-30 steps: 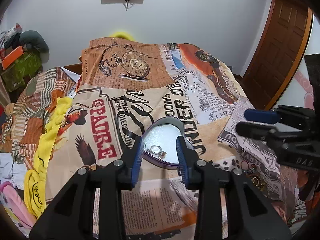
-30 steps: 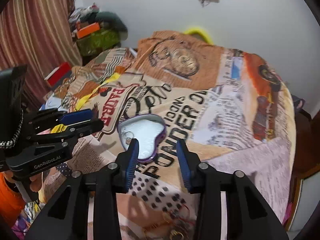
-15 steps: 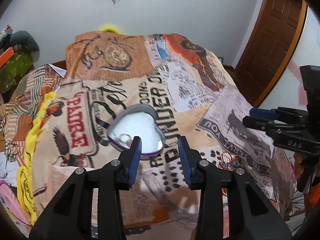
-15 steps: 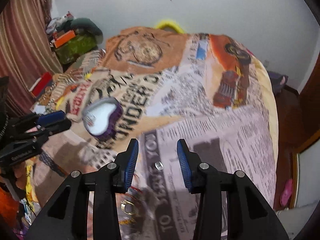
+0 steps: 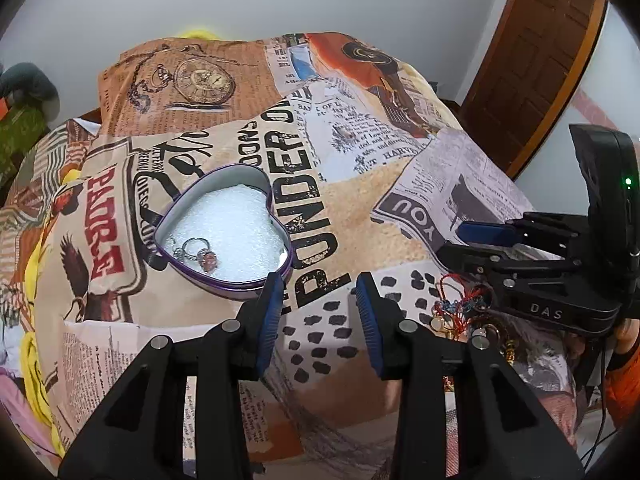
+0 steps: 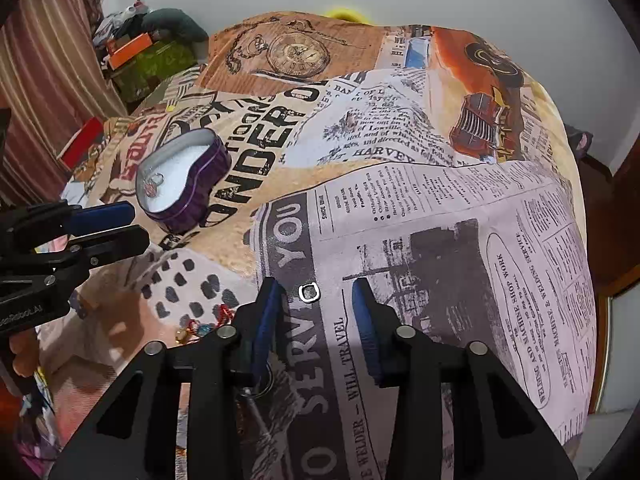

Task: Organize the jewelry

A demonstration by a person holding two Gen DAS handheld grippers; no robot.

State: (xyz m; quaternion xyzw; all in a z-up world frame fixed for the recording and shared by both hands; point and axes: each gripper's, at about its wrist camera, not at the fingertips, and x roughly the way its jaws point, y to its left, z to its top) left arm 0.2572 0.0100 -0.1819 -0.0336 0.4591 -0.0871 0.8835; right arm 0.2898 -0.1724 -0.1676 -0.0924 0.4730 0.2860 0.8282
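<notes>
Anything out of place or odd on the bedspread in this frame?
Yes. A small silver ring lies alone on the bedspread, between the open right gripper fingers, apart from the heart-shaped tin holding a pink-stone ring. A tangled jewelry pile also sits loose.

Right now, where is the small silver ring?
In the right wrist view the small silver ring lies on the bedspread between the open right gripper fingers, right of the heart-shaped tin.
</notes>
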